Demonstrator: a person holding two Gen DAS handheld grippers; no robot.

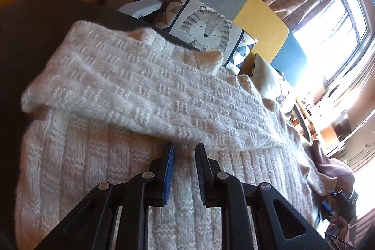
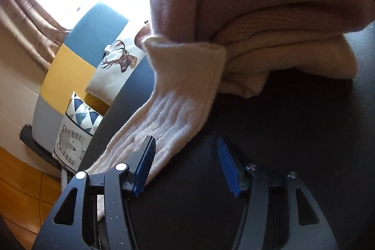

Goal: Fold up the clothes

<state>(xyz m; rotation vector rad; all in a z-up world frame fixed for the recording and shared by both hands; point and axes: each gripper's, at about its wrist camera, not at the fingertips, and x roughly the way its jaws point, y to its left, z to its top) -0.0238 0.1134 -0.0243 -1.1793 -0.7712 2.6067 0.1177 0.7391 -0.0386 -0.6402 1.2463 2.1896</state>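
A white knitted sweater (image 1: 112, 179) lies flat on a dark table (image 1: 35, 22). One sleeve (image 1: 150, 95) is folded across its body. My left gripper (image 1: 185, 148) hovers low over the sweater just below that sleeve, its blue pads a narrow gap apart with nothing between them. My right gripper (image 2: 185, 141) stands wide open over the dark table (image 2: 293, 123). The sweater's other sleeve (image 2: 173, 107) runs past its left finger (image 2: 145, 161), with the cuff (image 2: 185, 62) lying against a heap of clothes.
A pile of pink and cream knitwear (image 2: 269, 6) sits on the table ahead of the right gripper; it shows as pink cloth (image 1: 332, 168) at the sweater's right. Behind the table stand a tiger cushion (image 1: 206, 27), a deer cushion (image 2: 117, 65) and a colour-block sofa back (image 2: 77, 57).
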